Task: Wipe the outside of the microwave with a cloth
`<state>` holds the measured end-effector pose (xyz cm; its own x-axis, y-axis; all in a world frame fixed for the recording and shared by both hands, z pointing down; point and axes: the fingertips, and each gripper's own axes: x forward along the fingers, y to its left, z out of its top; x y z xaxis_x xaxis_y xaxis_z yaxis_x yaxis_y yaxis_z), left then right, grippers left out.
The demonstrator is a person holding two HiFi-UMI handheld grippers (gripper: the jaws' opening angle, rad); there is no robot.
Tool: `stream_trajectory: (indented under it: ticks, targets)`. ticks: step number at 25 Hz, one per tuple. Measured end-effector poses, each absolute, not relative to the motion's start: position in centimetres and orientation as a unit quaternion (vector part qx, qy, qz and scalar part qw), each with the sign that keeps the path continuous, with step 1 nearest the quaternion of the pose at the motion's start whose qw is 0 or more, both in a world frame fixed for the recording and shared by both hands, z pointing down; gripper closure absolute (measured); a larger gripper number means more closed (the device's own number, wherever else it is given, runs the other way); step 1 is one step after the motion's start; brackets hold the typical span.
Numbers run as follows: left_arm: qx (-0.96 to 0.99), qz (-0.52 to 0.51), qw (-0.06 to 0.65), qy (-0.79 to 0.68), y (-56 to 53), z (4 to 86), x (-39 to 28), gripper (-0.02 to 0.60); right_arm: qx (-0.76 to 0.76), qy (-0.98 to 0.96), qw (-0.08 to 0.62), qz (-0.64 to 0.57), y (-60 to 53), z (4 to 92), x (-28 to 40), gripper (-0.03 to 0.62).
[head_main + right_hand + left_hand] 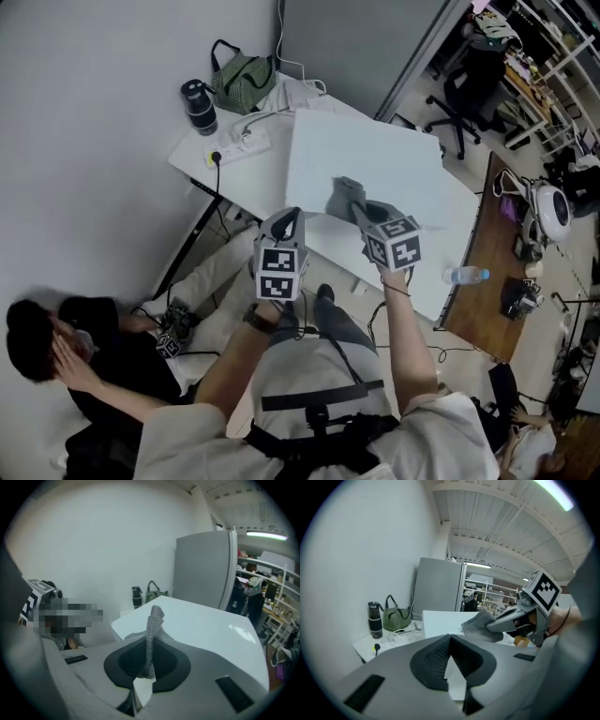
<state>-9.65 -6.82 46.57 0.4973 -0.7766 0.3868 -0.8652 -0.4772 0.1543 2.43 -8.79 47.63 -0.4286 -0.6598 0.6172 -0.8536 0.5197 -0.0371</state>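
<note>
Right gripper (pixel 146 674) is clamped on one edge of a grey cloth (pixel 153 620), which looks soft, light, limp and waffle-textured, so an edge pinch should suit it. It stands just above the white microwave (pixel 206 620) top. Left gripper (pixel 451 644), jaws together and empty, hangs just before the microwave

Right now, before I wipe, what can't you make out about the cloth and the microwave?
1. Whether the cloth touches the top of the microwave: in the head view the right hand-held gripper covers the cloth's lower edge.
2. The microwave's door and controls: the head view looks steeply down on the top, and neither gripper view shows them.
3. Smears on the top: too small to tell in every view.
</note>
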Motion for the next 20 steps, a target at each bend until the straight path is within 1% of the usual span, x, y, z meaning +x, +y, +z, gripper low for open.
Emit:
stream_trajectory:
  ticks: [4,10,13,16,18,20]
  targets:
    - [0.854,0.127,0.18,-0.472,-7.1,45.8,-5.4,0.541,0.529,-0.785,0.26,0.191,-7.5,47.7,10.0,0.591]
    - [0.853,0.169,0.182,-0.459,-1.9,46.3,-5.6,0.541,0.615,-0.727,0.228,0.202,-4.3,46.1,21.0,0.591]
    - [0.857,0.199,0.17,-0.445,0.8,47.4,-4.3,0.541,0.648,-0.699,0.221,0.207,-2.5,46.0,27.0,0.591]
    - [0.854,0.177,0.197,-0.449,1.2,47.3,-2.4,0.542,0.679,-0.667,0.224,0.211,-0.1,46.5,33.0,0.591]
    - [0.858,0.163,0.193,-0.447,1.0,46.2,-0.9,0.541,0.688,-0.656,0.224,0.215,1.3,47.0,35.4,0.591]
    - [0.862,0.162,0.178,-0.447,1.0,45.4,-0.3,0.541,0.676,-0.665,0.225,0.221,2.2,47.8,35.0,0.591]
